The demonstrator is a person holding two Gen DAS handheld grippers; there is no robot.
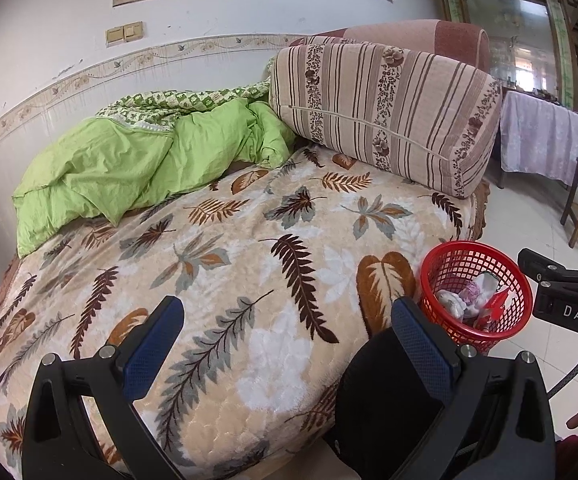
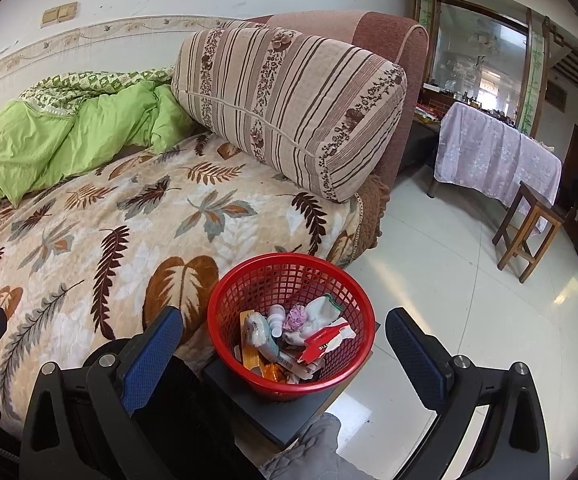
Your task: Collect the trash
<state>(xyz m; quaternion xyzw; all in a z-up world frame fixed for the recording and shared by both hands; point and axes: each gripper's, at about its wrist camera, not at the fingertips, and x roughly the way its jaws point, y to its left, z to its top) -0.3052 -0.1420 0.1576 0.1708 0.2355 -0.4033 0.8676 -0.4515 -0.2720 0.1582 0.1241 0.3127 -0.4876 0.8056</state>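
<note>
Here your red basket (image 2: 289, 320) holds wrappers (image 2: 321, 344) and crumpled scraps beside the bed (image 2: 89, 240); both your tongs (image 1: 285, 344) (image 2: 283, 354) gape wide, empty.

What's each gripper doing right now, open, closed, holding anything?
Left gripper: open, holding nothing, over the leaf blanket.
Right gripper: open, holding nothing, above the red basket.

Black frames with silver screws, blue mesh-textured pads on the fingers (image 1: 153, 344); white "DAS" lettering, braided grey cable.
</note>
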